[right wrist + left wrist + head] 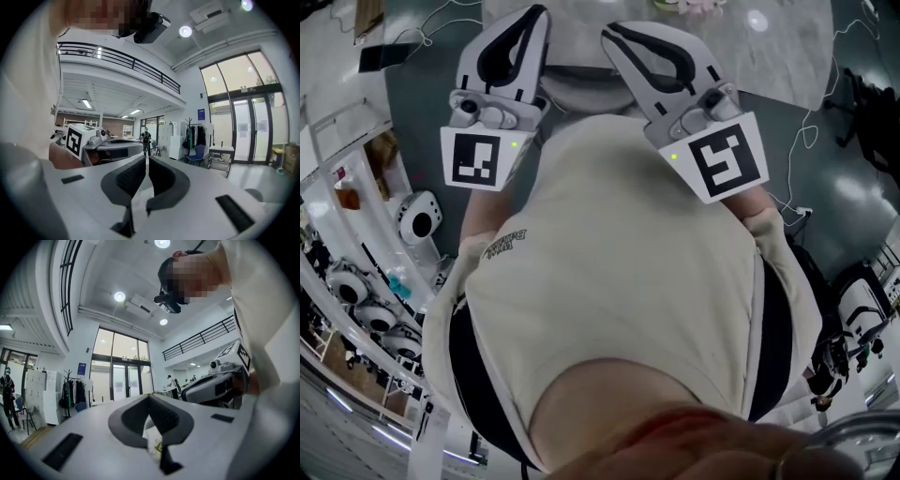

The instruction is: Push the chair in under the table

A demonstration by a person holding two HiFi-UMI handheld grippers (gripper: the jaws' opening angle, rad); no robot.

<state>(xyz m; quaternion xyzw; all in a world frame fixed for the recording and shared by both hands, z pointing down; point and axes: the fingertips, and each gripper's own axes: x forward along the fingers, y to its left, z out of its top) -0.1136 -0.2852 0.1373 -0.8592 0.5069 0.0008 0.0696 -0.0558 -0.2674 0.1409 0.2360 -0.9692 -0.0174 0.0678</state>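
In the head view both grippers are held up in front of the person's pale shirt [609, 281], pointing away from the body. The left gripper [539, 14] is shut with nothing in it; in its own view the left gripper [149, 397] points level into the room. The right gripper [614, 33] is also shut and empty, and the right gripper [146, 159] shows only a hairline gap. A pale marbled table [797, 56] lies beyond the tips. A pale curved edge [581, 89] between the grippers may be the chair's back; I cannot tell.
White rounded machines [417, 216] and shelving stand at the left of the head view, black equipment [862, 309] at the right, cables on the dark floor [422, 94]. The gripper views show glass doors [117, 376], a coat rack [190, 136] and distant people.
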